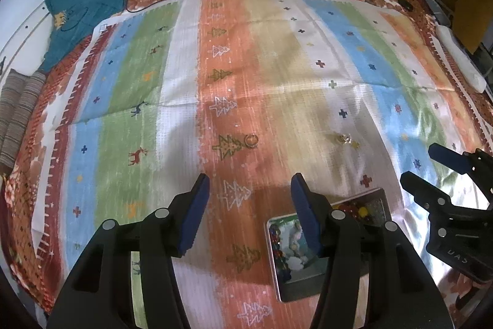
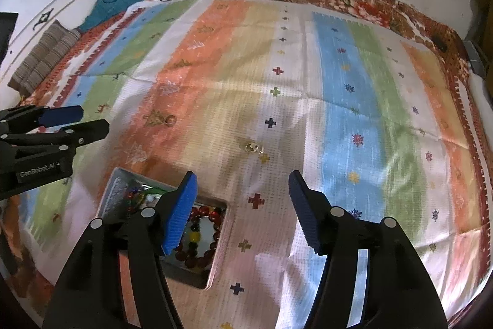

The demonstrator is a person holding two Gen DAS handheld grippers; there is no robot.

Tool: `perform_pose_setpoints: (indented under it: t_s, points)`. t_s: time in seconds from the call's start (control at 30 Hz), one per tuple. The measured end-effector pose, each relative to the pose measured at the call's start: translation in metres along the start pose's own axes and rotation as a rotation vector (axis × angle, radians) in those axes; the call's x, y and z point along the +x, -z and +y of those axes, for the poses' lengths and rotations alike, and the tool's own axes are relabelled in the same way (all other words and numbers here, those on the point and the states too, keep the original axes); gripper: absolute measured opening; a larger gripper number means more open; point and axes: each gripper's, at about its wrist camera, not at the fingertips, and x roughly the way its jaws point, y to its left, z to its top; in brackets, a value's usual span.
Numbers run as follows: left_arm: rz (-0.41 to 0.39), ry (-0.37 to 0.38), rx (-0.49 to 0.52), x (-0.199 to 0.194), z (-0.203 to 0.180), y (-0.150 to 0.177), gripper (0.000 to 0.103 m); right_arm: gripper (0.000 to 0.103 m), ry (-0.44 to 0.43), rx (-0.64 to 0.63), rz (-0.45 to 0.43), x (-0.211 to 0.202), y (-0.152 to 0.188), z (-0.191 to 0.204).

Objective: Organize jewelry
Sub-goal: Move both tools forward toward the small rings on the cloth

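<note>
We hold 2 tools above a bed spread with a striped woven cloth (image 1: 185, 57). The left tool (image 1: 250, 205) gapes wide and grips nothing; the right tool (image 2: 242, 202) likewise. A rectangular metal tin (image 2: 106, 199) of glossy round beads (image 2: 212, 216) sits at 7 o'clock in the right view. A round ring (image 1: 251, 140) lies at 12 o'clock from the left tool, and a small gold piece (image 2: 253, 147) at 12 from the right.

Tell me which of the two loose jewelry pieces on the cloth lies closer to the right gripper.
The small gold piece on the pale yellow-white stripe. It lies just ahead of the open right gripper, while the round ring sits farther left on the orange stripe beside a tree motif.
</note>
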Motion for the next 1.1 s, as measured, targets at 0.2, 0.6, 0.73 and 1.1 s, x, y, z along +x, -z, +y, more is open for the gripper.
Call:
perform_pose_setpoints:
  t_s: [0.2, 0.6, 0.73, 1.1]
  points:
    - [0.029, -0.006, 0.008, 0.018, 0.0, -0.007, 0.058, 0.061, 0.0, 0.016, 0.019, 0.012, -0.007, -0.005]
    - [0.067, 0.007, -0.006, 0.046, 0.002, -0.024, 0.058, 0.062, -0.004, 0.028, 0.047, 0.033, -0.018, -0.009]
    - [0.089, 0.008, -0.01, 0.059, 0.004, -0.028, 0.058, 0.062, -0.001, 0.028, 0.061, 0.042, -0.02, -0.009]
    - [0.128, 0.039, -0.009, 0.083, 0.005, -0.037, 0.058, 0.062, -0.001, 0.05, 0.116, 0.073, -0.023, -0.015]
